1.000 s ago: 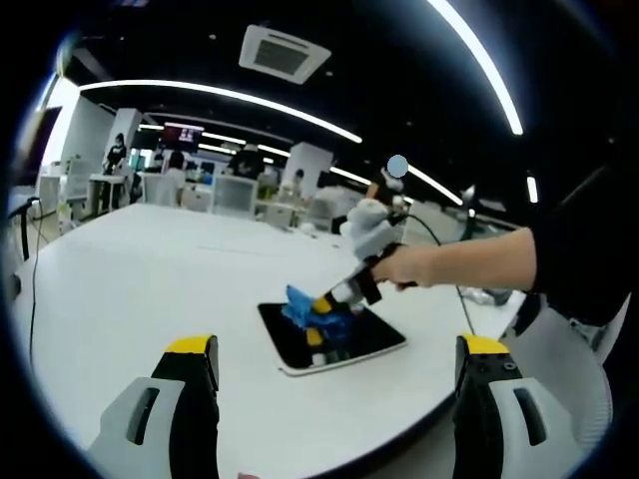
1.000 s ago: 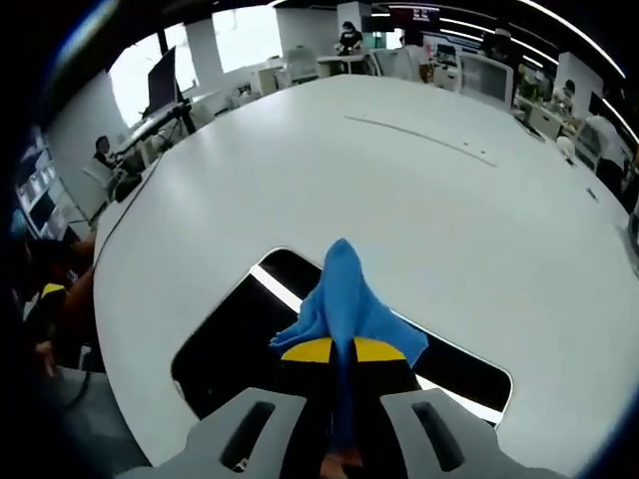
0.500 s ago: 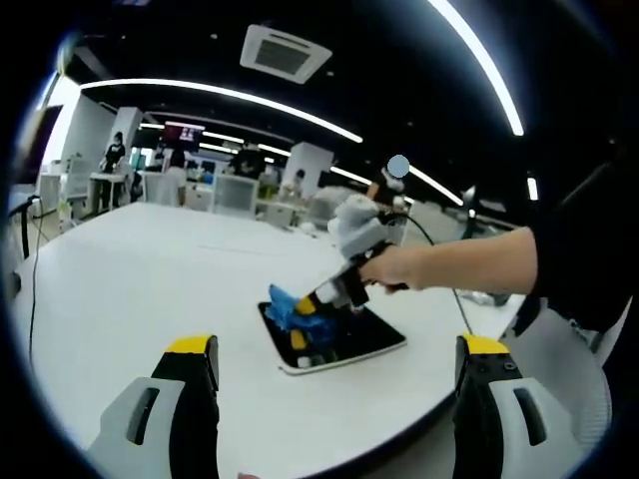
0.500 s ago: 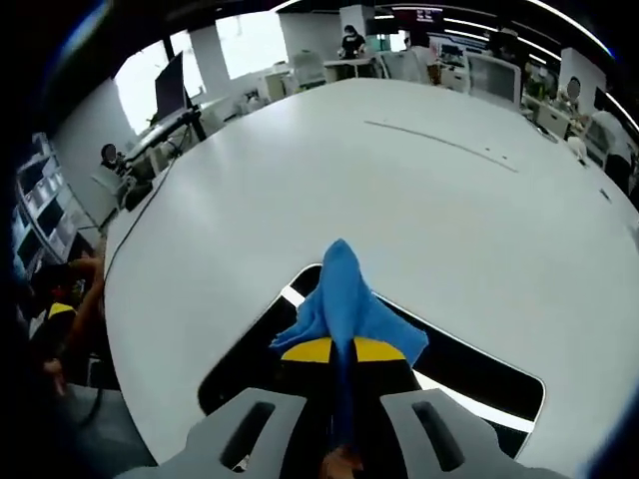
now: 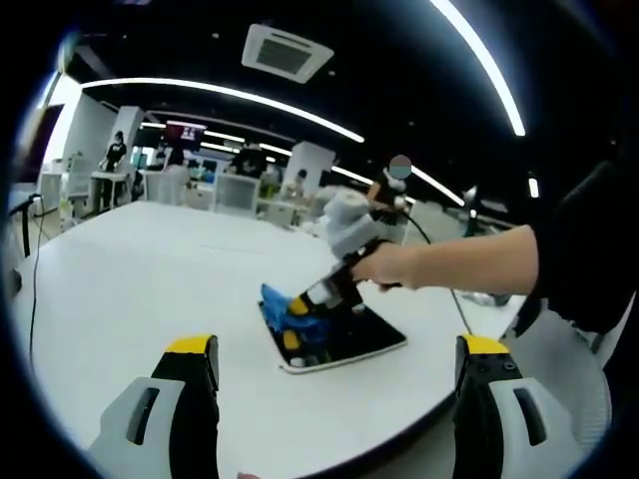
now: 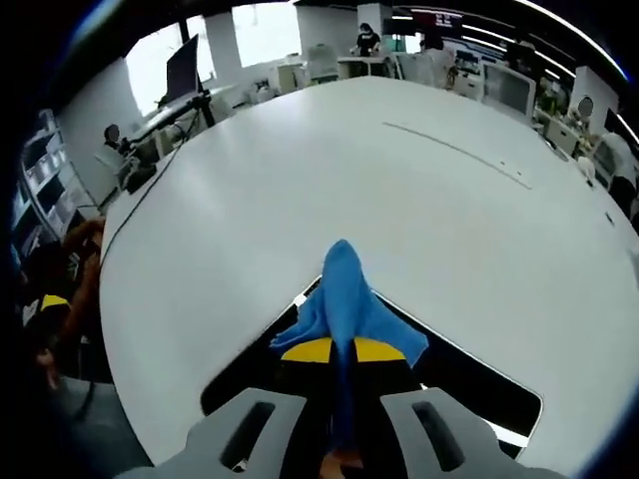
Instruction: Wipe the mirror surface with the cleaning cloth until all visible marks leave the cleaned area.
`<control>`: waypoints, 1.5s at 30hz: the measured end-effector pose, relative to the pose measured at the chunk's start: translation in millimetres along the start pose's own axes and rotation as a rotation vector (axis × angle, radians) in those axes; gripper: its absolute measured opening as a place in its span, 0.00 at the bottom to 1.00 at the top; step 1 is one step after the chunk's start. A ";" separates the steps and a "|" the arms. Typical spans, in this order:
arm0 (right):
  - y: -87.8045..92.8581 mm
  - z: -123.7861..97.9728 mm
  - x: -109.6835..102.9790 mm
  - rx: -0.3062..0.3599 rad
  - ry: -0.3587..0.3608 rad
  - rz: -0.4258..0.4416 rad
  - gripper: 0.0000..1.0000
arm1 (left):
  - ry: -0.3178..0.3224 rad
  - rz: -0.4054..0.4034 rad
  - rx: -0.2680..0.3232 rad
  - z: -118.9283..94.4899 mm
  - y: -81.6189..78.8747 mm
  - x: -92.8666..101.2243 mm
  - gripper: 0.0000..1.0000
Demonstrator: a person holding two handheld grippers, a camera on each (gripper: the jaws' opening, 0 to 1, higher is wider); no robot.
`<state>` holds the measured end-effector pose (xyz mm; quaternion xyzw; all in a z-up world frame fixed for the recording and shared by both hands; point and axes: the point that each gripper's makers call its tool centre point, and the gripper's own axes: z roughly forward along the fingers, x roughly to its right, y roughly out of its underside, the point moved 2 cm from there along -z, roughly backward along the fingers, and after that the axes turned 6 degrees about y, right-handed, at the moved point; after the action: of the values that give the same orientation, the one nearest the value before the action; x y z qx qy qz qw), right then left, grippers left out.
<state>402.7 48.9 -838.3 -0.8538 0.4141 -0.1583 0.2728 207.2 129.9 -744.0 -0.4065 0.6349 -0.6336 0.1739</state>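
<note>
R gripper (image 6: 335,351) w/ cloth (image 6: 347,299) slid to mirror (image 5: 344,341) far edge.

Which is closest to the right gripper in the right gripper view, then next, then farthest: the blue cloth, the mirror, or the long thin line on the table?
1. Blue cloth, pinched in the right gripper.
2. Mirror, lying flat under the cloth.
3. Long thin line, far across the white table.

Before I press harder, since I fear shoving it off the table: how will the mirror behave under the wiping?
The mirror looks thin and flat, so it probably slides rather than tips. The white table looks smooth, so grip beneath seems low. The blue cloth, pinched in the right tongs, is soft and should crumple, not scratch.
</note>
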 end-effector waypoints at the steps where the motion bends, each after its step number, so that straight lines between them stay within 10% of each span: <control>1: -1.1 0.7 -2.3 0.001 -0.002 -0.006 0.00 | 0.000 -0.001 0.000 -0.1 0.2 0.1 0.99; 45: 9.9 -10.4 -52.6 -0.010 -0.127 -0.054 0.00 | 0.006 -0.005 0.010 -1.1 -0.9 0.1 0.99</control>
<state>359.5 82.1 -838.2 -0.8743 0.3737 -0.1092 0.2898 206.6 130.7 -742.9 -0.4052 0.6312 -0.6385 0.1722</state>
